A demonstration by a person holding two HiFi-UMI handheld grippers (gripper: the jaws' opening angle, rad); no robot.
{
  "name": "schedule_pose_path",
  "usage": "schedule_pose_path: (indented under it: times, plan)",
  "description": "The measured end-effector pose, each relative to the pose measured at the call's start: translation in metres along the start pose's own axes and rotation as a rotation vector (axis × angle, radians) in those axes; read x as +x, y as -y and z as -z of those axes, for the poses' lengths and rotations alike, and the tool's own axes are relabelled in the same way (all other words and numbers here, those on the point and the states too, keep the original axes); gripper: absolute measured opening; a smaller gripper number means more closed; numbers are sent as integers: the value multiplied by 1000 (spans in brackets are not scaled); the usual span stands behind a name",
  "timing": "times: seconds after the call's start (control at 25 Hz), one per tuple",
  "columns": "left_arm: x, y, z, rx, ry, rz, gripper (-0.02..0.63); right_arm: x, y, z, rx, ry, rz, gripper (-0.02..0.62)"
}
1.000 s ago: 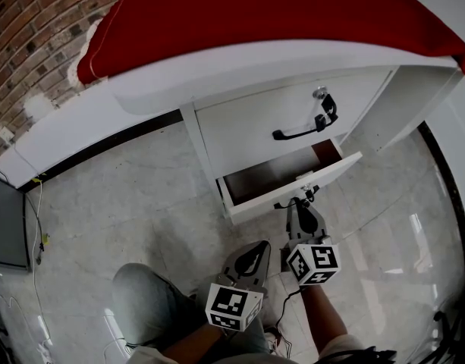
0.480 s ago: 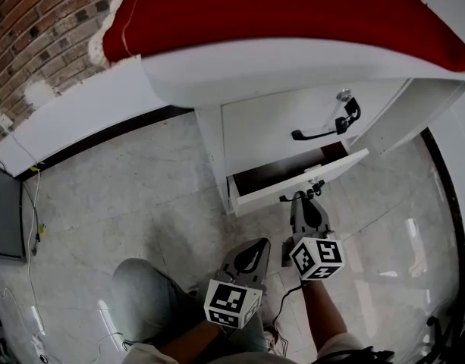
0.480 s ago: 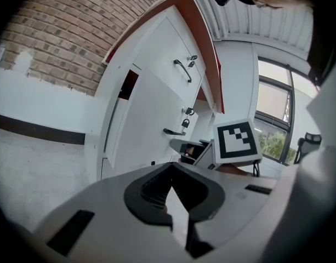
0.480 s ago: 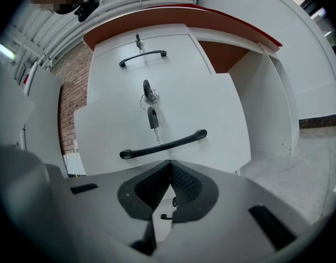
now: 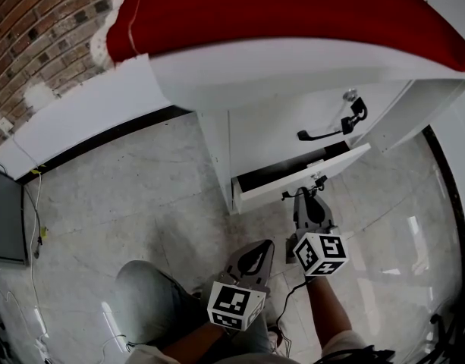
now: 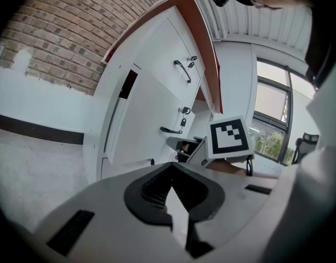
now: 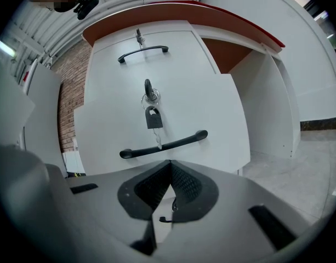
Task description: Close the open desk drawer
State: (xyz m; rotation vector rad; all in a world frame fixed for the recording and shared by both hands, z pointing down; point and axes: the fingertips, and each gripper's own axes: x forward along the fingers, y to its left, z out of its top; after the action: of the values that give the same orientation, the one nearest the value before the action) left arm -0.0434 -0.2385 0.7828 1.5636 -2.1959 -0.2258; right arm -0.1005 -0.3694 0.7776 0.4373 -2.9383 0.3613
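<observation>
**Right gripper at the open drawer front, left one hanging back**

Down in the head view, the bottom white desk drawer (image 5: 271, 191) stands partly out of the white desk with the red top (image 5: 293, 21). A dark gap shows along its top edge, and it juts towards the person over the pale marbled floor (image 5: 126, 196).

The right gripper (image 5: 304, 196) is right up at that drawer's front panel, jaws pointing at it. Whether the tips actually touch the panel can't be told from here. In its own view the right gripper (image 7: 169, 164) has its jaws clenched tip to tip with nothing between them. Just above them is the black bar handle (image 7: 162, 145) of the closed drawer above, with a key and dark fob (image 7: 153, 117) dangling from the lock.

The left gripper (image 5: 259, 244) hangs further back, near the person's grey-trousered knee (image 5: 152, 302) and well apart from the drawer. Its own view shows the left gripper (image 6: 170, 169) with its jaws pressed together, empty too, and the right gripper's black-and-white marker cube (image 6: 229, 138) off ahead of it.

A brick wall (image 5: 42, 29) runs behind the desk on the left.
</observation>
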Motion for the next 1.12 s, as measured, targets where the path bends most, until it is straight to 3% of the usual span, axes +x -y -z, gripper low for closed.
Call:
schedule_pose_path:
  times: [0.16, 0.56, 1.12]
  plan:
    - [0, 2, 1, 5, -6, 7, 8, 2, 0, 0, -21, 6, 15, -2]
    - [0, 7, 3, 16, -12, 19, 8, 19, -3, -2, -37, -34, -46, -2]
    - [4, 8, 7, 13, -22, 22, 8, 25, -4, -3, -17, -21, -40, -2]
